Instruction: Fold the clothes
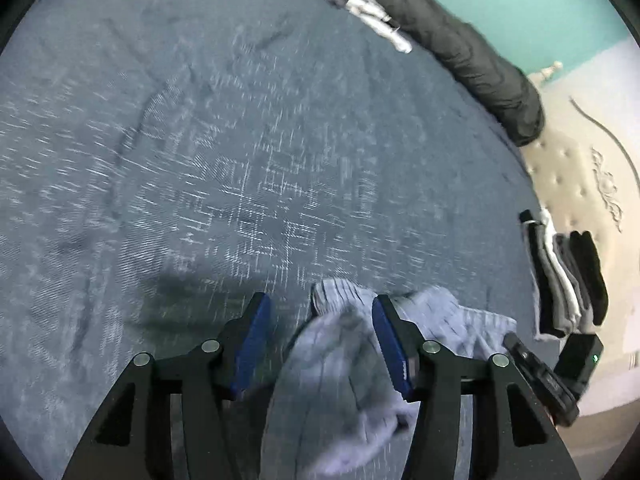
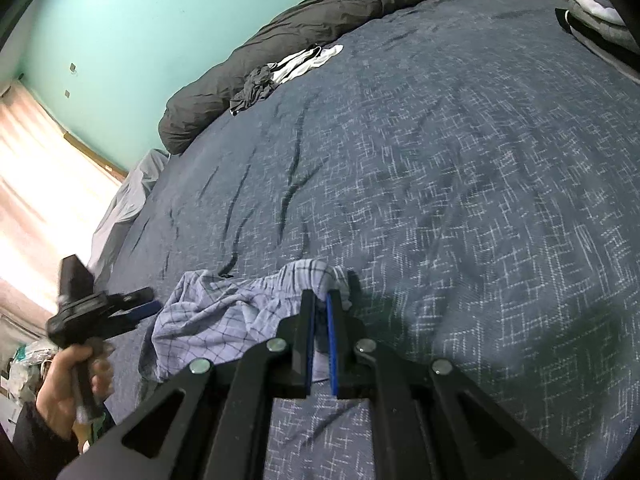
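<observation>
Left tool [image 1: 322,344] spread wide at lower centre of the left wrist view, blue pads apart, a blurred fold of the pale blue checked garment [image 1: 352,392] lying between them, contact with the pads not clear. Right tool [image 2: 320,336] drawn narrow at lower centre of the right wrist view, pinching an edge of the same checked garment [image 2: 224,320], bunched cloth trailing toward lower left across the blue patterned bedspread [image 2: 460,200]. Left tool again at far left of that view [image 2: 120,308], gripped by a bare hand [image 2: 68,384], close beside the cloth's left edge. Rolled dark duvet [image 2: 280,36] along the top edge against the teal wall [image 2: 140,20], with crumpled black and white clothes [image 2: 280,72] beside it. Stack of folded dark and grey clothes [image 1: 568,280] at right of the left wrist view, near the cream tufted headboard [image 1: 576,168].
</observation>
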`<state>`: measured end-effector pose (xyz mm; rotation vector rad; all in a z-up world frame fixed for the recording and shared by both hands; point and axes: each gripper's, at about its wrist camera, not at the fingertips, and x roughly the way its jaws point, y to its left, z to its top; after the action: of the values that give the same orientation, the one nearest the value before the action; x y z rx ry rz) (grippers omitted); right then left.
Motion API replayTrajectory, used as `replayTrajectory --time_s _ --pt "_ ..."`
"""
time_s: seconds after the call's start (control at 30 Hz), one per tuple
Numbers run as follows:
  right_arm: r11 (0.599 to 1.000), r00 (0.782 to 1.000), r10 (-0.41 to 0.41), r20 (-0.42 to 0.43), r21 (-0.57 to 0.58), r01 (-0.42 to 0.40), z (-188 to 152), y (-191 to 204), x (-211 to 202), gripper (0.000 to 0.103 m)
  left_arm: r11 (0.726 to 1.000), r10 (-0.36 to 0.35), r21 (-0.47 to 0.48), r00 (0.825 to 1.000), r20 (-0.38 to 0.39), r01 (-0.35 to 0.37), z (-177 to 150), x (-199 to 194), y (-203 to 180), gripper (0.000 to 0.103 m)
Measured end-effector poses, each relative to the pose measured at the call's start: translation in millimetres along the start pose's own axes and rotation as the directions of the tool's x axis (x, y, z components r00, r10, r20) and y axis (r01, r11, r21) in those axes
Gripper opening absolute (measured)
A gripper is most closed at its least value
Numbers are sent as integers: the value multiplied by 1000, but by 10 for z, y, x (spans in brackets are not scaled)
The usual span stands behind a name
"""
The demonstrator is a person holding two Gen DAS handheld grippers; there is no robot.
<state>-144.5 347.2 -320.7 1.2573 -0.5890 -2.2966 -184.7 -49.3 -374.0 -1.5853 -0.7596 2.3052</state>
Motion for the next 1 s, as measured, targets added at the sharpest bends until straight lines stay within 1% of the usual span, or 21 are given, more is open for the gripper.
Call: replayTrajectory --time_s 0.1,0.13,0.17,0.23,0.3,0.43,0.53,0.63,0.73,0.83,0.93,1.0 --pt "1000 1000 4 -1 1 -4 -10 3 6 5 999 -21 -27 999 -33 21 29 166 20 56" --pt "1000 1000 6 -1 0 -6 -11 6 7 5 999 -32 -32 999 -40 31 30 202 22 48" --pt "1000 1000 9 -1 -1 -9 -8 10 10 5 998 -47 -35 998 -50 46 35 235 15 43" --pt "1000 1000 12 -1 -5 -12 -6 19 14 5 999 -48 -25 997 -65 47 47 281 -37 17" --pt "1000 1000 16 0 -8 -16 -7 23 17 5 999 -48 -3 997 -66 48 41 281 -93 10" --pt "1000 1000 25 19 -20 -25 6 54 -20 5 997 -41 65 999 -9 42 22 66 -248 7" --pt "999 998 31 56 -41 -29 53 127 -118 5 991 -50 127 997 65 41 26 -277 -409 7" --pt "996 992 45 122 -78 -35 112 273 -312 5 979 -60 201 990 130 33 3 -668 -601 7" --pt "992 983 66 173 -115 -46 166 445 -524 5 963 -77 270 979 191 23 -38 -1085 -797 7" --pt "989 973 94 210 -133 -67 233 597 -731 5 951 -93 308 967 237 16 -28 -1406 -941 7" --pt "984 966 124 229 -152 -91 337 777 -972 5 941 -119 339 952 282 17 -65 -1758 -1032 7" --pt "977 962 132 241 -195 -85 415 955 -1152 5 932 -137 363 938 317 13 -150 -2072 -1072 7"
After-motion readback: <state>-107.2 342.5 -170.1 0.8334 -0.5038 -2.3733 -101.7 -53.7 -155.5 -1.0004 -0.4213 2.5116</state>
